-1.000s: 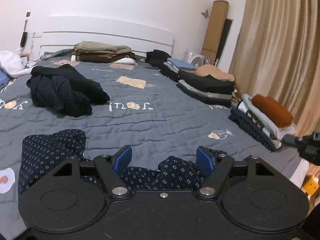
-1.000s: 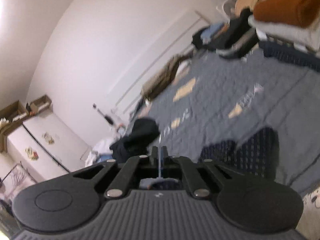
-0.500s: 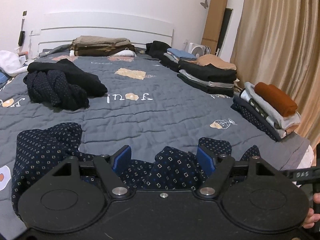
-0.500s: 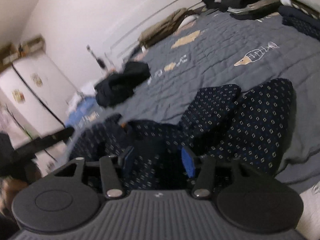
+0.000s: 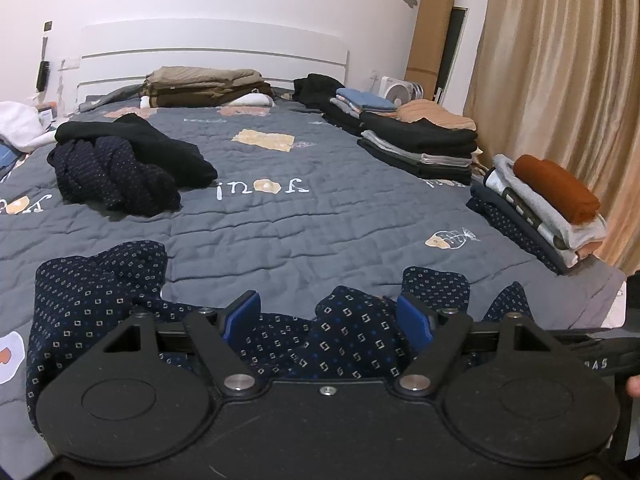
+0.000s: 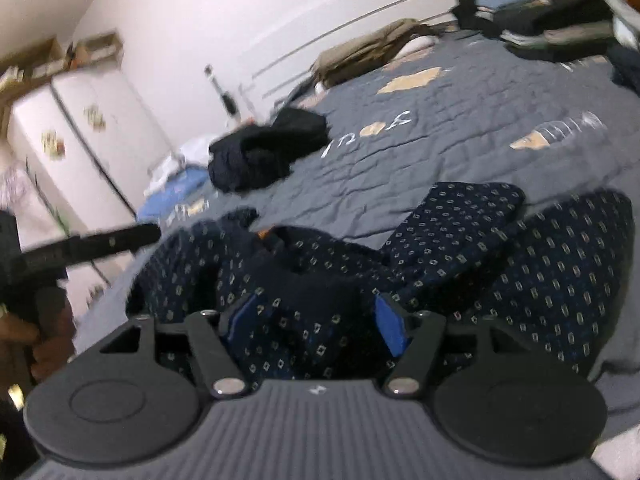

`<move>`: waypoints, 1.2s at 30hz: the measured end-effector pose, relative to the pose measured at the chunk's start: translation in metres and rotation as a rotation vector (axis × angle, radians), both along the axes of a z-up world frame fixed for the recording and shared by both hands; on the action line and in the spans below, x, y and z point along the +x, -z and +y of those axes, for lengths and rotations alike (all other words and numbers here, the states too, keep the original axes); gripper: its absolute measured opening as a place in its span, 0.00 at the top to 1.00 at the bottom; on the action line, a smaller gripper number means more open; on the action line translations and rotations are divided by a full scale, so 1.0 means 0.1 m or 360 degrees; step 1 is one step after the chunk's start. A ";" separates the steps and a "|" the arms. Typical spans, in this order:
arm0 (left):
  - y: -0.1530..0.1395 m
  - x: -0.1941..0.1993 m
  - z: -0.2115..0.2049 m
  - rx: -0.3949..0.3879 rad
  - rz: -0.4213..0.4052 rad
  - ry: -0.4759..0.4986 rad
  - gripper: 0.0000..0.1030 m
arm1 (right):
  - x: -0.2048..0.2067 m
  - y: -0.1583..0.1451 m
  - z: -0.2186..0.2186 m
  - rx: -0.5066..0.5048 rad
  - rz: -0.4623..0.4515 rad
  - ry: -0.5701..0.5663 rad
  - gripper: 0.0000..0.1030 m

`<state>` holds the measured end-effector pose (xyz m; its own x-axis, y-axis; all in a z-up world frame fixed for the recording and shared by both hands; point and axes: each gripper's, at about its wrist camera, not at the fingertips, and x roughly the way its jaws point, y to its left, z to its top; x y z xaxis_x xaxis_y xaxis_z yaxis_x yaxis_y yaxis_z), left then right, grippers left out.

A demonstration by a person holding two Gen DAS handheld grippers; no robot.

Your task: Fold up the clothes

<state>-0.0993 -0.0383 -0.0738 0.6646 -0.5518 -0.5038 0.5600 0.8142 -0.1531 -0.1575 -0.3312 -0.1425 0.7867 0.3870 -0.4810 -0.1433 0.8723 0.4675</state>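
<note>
Here, a rumpled navy garment with a small square print [image 5: 100, 300] [image 6: 520, 264] lies spread on the near edge of a grey quilted bedspread [image 5: 320, 208] [image 6: 480, 120]. The left gripper [image 5: 328, 316] is spread wide, a raised fold of the fabric standing between its blue fingers [image 5: 242, 314], ungrasped. The right gripper [image 6: 312, 322] is likewise released, bunched cloth filling the gap between its fingers [image 6: 390, 330]. Beyond the left fingertips sits a dark crumpled clothes heap [image 5: 128, 164]; to their right, folded clothing stacks [image 5: 420, 144].
</note>
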 end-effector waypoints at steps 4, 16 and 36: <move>0.01 0.00 0.04 0.0010 0.0006 -0.0010 0.27 | 0.01 -0.01 0.04 0.0068 -0.0013 -0.0030 0.27; 0.04 0.01 0.15 0.0037 0.0012 -0.0033 0.27 | 0.16 -0.02 0.21 0.0005 0.0116 -0.0071 0.12; 0.01 -0.01 0.17 0.0075 -0.0022 -0.0055 0.26 | 0.17 0.01 0.16 0.0105 0.0041 -0.0050 0.89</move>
<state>-0.1004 -0.0208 -0.0751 0.6898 -0.5044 -0.5194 0.5332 0.8392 -0.1068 -0.1402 -0.3151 -0.1437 0.7614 0.4429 -0.4733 -0.1575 0.8347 0.5277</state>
